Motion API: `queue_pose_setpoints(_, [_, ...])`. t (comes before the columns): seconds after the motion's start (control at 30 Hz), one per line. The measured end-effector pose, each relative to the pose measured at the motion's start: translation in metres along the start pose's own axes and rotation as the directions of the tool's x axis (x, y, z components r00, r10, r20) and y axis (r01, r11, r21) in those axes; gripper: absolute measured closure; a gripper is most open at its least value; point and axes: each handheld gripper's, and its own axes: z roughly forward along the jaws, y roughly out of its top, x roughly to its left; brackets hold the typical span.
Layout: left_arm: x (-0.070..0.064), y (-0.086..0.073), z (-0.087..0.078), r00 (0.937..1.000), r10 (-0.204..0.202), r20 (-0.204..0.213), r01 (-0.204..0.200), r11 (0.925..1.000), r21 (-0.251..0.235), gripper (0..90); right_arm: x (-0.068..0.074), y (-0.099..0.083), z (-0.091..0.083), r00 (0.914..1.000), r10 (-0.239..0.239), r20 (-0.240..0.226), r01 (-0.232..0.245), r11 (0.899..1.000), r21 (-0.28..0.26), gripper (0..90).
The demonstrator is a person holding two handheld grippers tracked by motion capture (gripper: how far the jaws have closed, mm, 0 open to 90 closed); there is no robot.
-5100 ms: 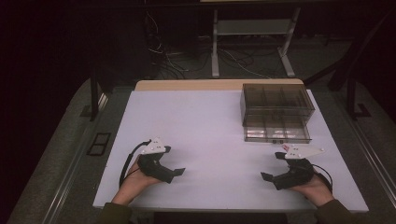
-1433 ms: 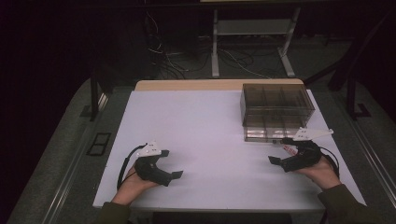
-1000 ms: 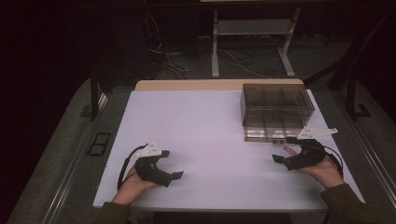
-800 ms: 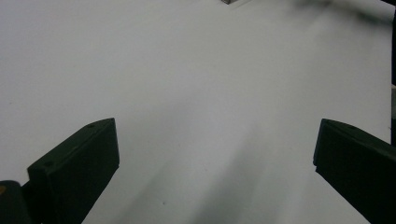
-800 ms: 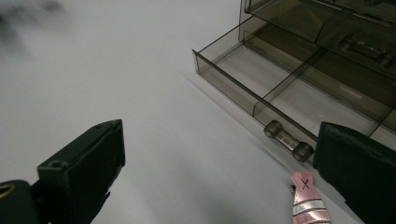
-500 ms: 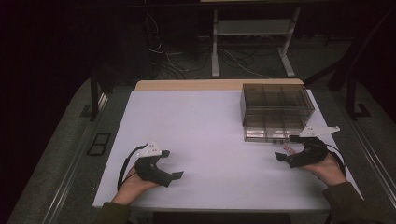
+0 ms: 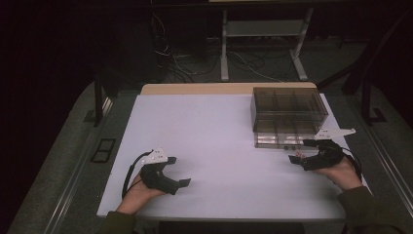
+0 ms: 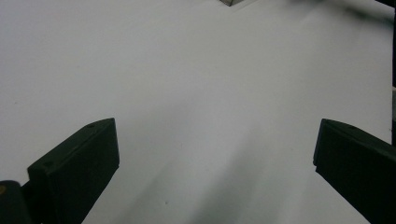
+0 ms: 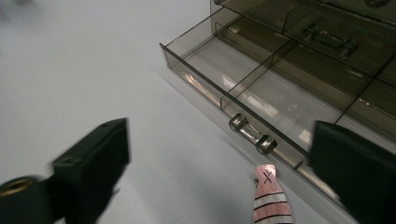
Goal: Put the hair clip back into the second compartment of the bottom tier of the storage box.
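A smoked clear drawer box (image 7: 288, 109) stands at the back right of the white table (image 7: 209, 136). Its bottom drawer (image 9: 261, 98) is pulled out, with a clear bar handle (image 9: 251, 130) on the front and empty compartments. A small pink striped fish figure (image 9: 270, 198) lies on the table just in front of that handle. My right gripper (image 7: 302, 151) hovers open by the drawer front, its jaws either side of the fish and handle (image 9: 219, 140). My left gripper (image 7: 178, 171) rests open at the front left over bare table (image 8: 215, 144).
A tan strip of tabletop (image 7: 204, 88) runs along the far edge. Beyond it are a metal stand (image 7: 263, 29) and loose cables (image 7: 170, 53) on the dark floor. Dark chair legs (image 7: 363, 92) stand to the right of the table.
My right gripper has moved away from the front edge, up and rightward to the open drawer's front. The left gripper has stayed nearly still.
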Motion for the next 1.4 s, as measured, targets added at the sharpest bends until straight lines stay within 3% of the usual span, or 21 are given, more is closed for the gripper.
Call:
queue_pose_setpoints(0.07, [0.000,0.000,0.000,1.0000,0.001,0.001,-0.001,1.0000,0.001,0.0,-0.001,-0.001,-0.002,1.0000,0.002,-0.002,-0.002,1.000,0.002,12.5])
queue_pose_setpoints(0.27, [0.000,0.000,0.000,1.0000,0.003,-0.001,-0.003,1.0000,-0.002,0.0,-0.004,-0.002,-0.005,1.0000,0.010,0.000,-0.010,1.000,-0.001,17.0])
queue_pose_setpoints(0.3, [0.000,0.000,0.000,1.0000,0.004,-0.001,-0.004,1.0000,-0.002,0.0,-0.005,-0.002,-0.006,0.9999,0.010,0.001,-0.010,1.000,0.002,22.5])
queue_pose_setpoints(0.6, [0.000,0.000,-0.001,1.0000,0.004,0.001,-0.004,1.0000,-0.001,0.0,-0.010,-0.004,-0.010,1.0000,-0.003,0.000,0.003,1.000,0.020,41.2])
queue_pose_setpoints(1.1, [0.001,-0.001,-0.001,1.0000,0.006,0.000,-0.006,1.0000,0.001,0.0,-0.018,-0.011,-0.006,0.9990,-0.016,0.041,0.012,0.997,0.082,54.5])
queue_pose_setpoints(1.4, [0.001,-0.001,-0.001,1.0000,0.005,-0.001,-0.005,1.0000,0.001,0.0,-0.028,-0.017,-0.002,0.9990,0.019,0.040,-0.023,0.996,0.092,58.9])
